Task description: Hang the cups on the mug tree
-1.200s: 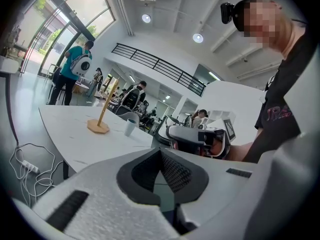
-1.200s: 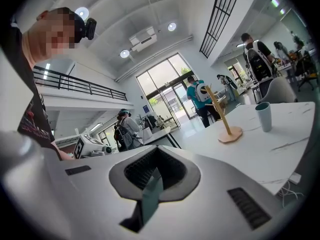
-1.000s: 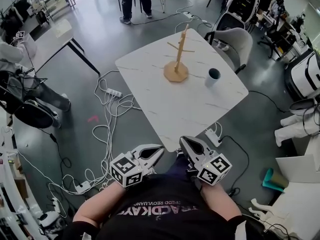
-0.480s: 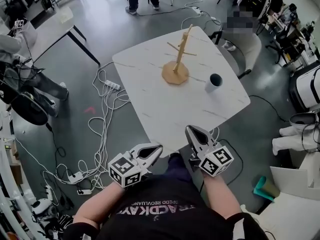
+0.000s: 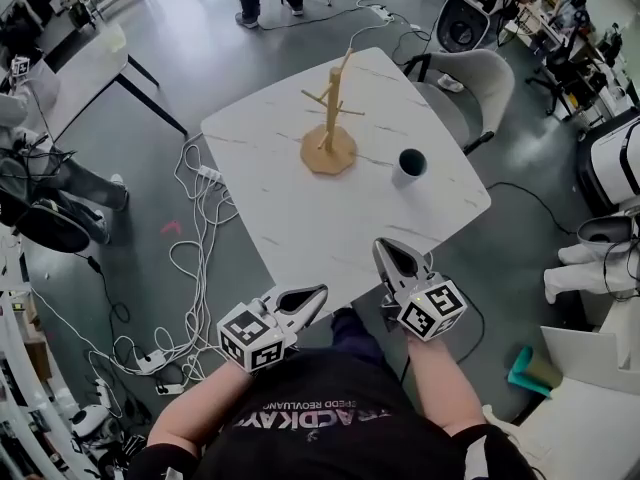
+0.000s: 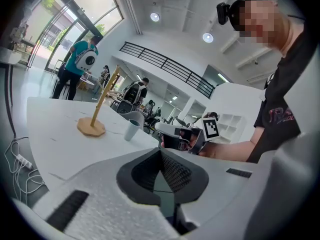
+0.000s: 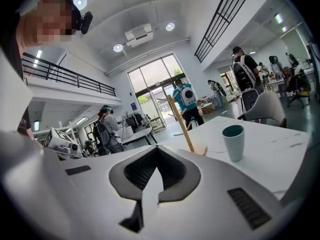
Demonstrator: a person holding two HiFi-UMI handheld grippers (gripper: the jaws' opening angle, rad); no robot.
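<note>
White marble-look table (image 5: 300,208) (mug tree (image 5: 329,128), cup (image 5: 409,165) on top)

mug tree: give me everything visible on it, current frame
The mug tree looks like light, unfinished wood: a flat, roughly octagonal base, one slim upright post, and a few thin pegs branching off its upper half and angled upward. It stands upright on the far half of the white marbled table. Every peg is bare; no cup hangs on it. Only the table touches it. The single cup stands apart on the table, to its right.
</note>
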